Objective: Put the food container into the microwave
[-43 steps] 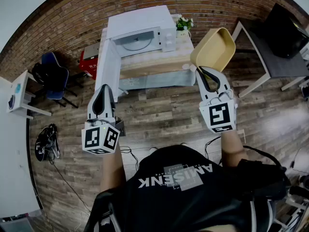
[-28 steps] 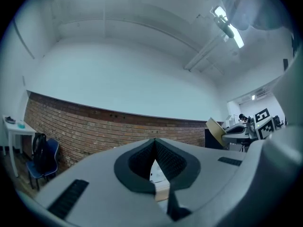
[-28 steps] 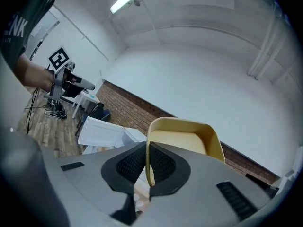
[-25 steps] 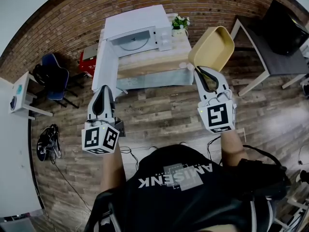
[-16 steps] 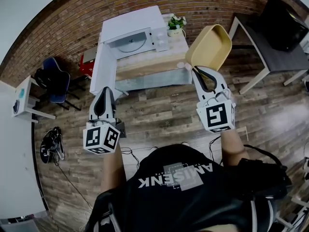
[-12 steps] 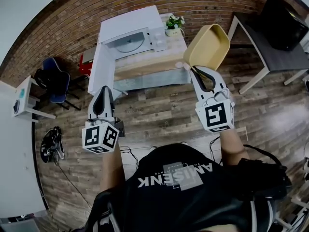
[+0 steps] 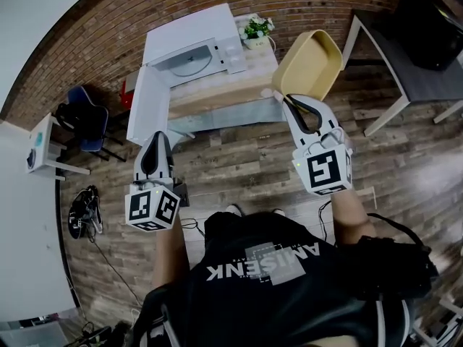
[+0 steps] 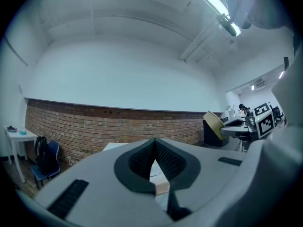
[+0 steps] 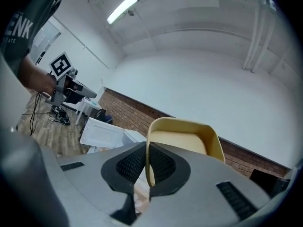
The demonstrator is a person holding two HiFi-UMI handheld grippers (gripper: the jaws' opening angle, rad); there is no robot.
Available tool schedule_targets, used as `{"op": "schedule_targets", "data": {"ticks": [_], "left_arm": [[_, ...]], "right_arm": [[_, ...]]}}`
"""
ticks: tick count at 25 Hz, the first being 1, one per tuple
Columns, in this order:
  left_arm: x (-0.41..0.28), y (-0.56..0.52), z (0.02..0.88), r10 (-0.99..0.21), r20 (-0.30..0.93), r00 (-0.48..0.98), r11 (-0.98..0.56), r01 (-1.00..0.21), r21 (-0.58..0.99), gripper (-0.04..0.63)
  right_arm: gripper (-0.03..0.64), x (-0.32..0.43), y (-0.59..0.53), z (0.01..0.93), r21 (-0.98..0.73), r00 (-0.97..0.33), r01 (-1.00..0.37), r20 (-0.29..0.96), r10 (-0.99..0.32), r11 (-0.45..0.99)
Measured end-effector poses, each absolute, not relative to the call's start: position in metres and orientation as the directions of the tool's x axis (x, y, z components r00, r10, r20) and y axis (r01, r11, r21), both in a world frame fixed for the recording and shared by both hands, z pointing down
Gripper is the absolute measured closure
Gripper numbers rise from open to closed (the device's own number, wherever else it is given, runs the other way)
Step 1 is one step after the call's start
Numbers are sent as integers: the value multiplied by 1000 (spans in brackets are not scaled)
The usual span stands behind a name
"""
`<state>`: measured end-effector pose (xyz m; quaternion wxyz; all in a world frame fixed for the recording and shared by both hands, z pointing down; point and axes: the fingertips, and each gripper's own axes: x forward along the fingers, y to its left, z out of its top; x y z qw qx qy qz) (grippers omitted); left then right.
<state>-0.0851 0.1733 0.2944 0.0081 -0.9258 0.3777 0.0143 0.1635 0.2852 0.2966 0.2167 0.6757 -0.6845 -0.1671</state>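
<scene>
Nearest the camera, the left tongs point(image 7: 156, 140) are held over the wooden floor point(image 7: 239, 168). Their jaws are pressed together with nothing between them. The right tongs point(image 7: 286, 100) are raised further forward and are clamped on the rim of the yellow food container point(image 7: 311, 62). The container is carried tilted in the air, its open side turned towards the person, above the right front corner of the worktop point(image 7: 221, 95). The white microwave point(image 7: 189, 38) is seen at the back left of the worktop, well apart from the container, with its door point(image 7: 146, 108) swung open to the left. A small potted plant point(image 7: 255, 30) is set just beside the microwave, before the brick wall point(image 7: 108, 20).
</scene>
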Motion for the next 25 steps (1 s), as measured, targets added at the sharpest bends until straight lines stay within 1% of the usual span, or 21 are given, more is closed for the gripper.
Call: {"op": "schedule_targets", "data": {"ticks": [4,9,13,17,19,25], "left_arm": [[-84,161,298,-706,-37,708,-708,-706,3,583],[-67,127,308,-669,-51,742,-744,-668,30,583],[-63,75,310,-651,-76,755,-759,-650,45,583],[-61,12,299,-638,-106,763,-769,-639,23,583],[-59,-17,300,-628,-102,772,-777,-629,30,583],[-63,-103,314,-612,-68,788,-791,-609,50,583]], "right_arm": [[567,168,275,300,522,13,-853,80,-997,31],[568,174,247,301,546,44,-838,92,-995,14],[567,174,210,301,562,76,-827,104,-992,-5],[568,174,158,296,550,88,-835,98,-991,-20],[567,174,132,294,527,85,-850,103,-991,-18],[568,177,50,299,535,137,-843,133,-982,-45]]}}
